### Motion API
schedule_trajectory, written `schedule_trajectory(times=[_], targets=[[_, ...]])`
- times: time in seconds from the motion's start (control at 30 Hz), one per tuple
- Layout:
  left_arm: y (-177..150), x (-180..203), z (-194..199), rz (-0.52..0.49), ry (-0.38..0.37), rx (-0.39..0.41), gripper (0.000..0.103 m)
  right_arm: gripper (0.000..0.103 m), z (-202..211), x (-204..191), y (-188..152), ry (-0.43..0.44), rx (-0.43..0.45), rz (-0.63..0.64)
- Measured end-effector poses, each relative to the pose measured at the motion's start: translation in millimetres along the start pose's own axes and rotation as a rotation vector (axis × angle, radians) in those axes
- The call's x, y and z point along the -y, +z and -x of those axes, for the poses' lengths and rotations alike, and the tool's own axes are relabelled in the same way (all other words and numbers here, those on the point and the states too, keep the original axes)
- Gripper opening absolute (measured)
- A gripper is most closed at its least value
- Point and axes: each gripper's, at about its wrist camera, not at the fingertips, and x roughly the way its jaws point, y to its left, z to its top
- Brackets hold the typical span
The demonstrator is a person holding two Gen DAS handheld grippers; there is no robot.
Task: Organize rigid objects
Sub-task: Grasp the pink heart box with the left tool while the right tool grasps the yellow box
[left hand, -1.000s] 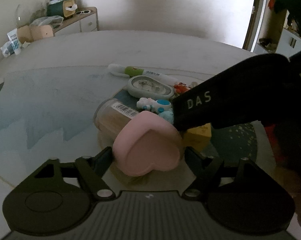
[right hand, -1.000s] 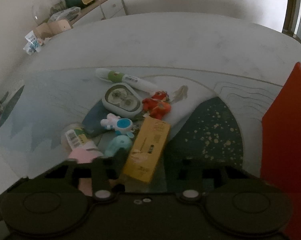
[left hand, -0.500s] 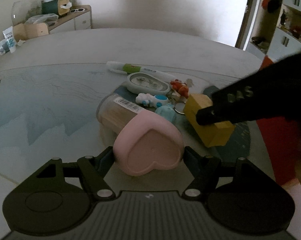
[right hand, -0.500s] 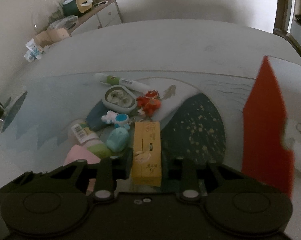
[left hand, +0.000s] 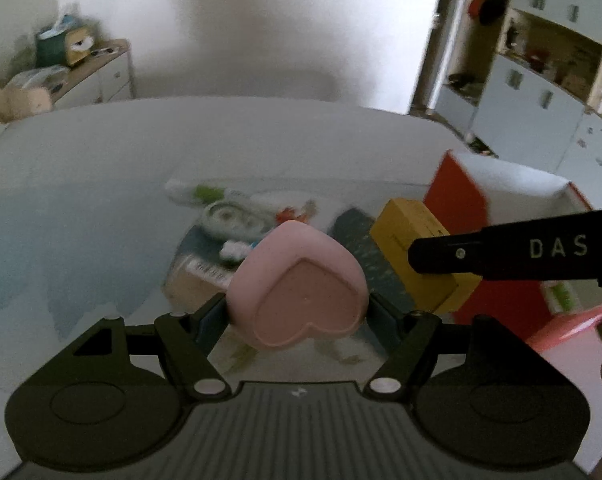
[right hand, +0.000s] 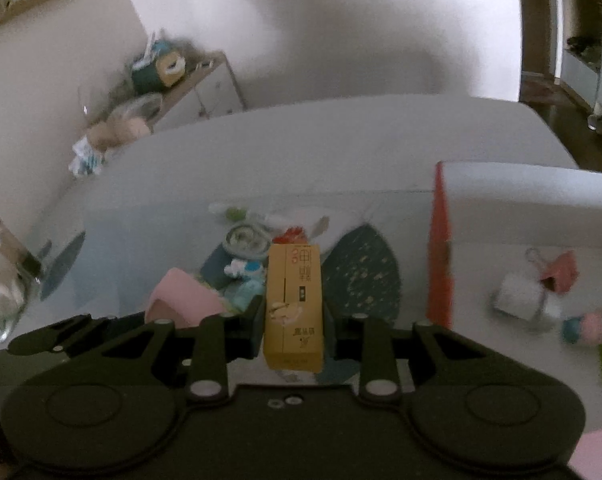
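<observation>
1. Pink heart-shaped box [left hand: 301, 292] sits at the lower centre of the left wrist view; your left gripper [left hand: 297, 312] has both fingers pressed against its sides, and it is lifted off the cloth.
2. Yellow carton [right hand: 294, 304] fills the lower centre of the right wrist view; your right gripper [right hand: 293, 320] is clamped on it lengthwise.
3. Behind both, mid-frame, the remaining pile [right hand: 241, 264] lies on the patterned cloth [right hand: 361, 280].
4. At right, the red-walled box [right hand: 439, 264] stands open, with small items [right hand: 553, 296] inside.
</observation>
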Motion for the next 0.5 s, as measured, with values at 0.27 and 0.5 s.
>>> schedule_trajectory(times=[0.27,0.5], targets=[[26,37,20,-0.102,-0.097,0.015,0.075,0.029,36,30,-3,-0.029,0.073,-0.049],[41,83,24,-0.185,-0.147,0.029,0.075,0.029,60,68,-10,-0.069,0.108,-0.069]])
